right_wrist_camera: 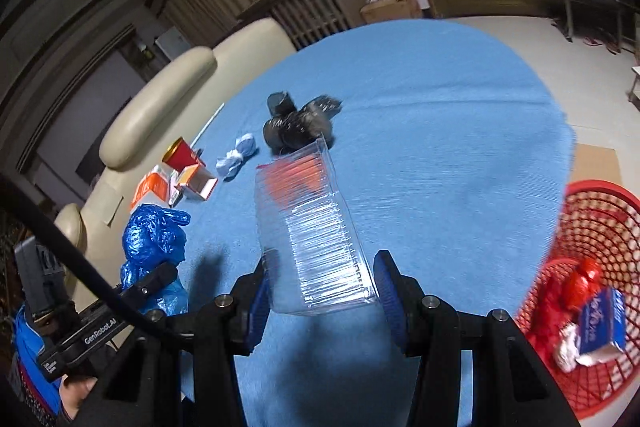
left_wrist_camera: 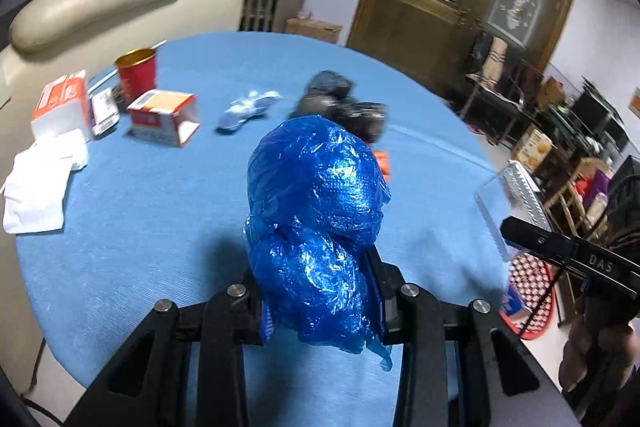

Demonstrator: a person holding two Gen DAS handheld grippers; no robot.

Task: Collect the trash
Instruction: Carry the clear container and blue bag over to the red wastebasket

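My left gripper is shut on a crumpled blue plastic bag and holds it above the blue table; the bag also shows in the right wrist view. My right gripper is shut on a clear ribbed plastic box, held above the table; the box also shows in the left wrist view. A red mesh basket stands beside the table on the right and holds red wrapping, foil and a blue box.
On the table lie a black bag, a pale crumpled wrapper, an open red-and-white carton, a red can, an orange-white carton and white paper. A beige sofa stands behind the table.
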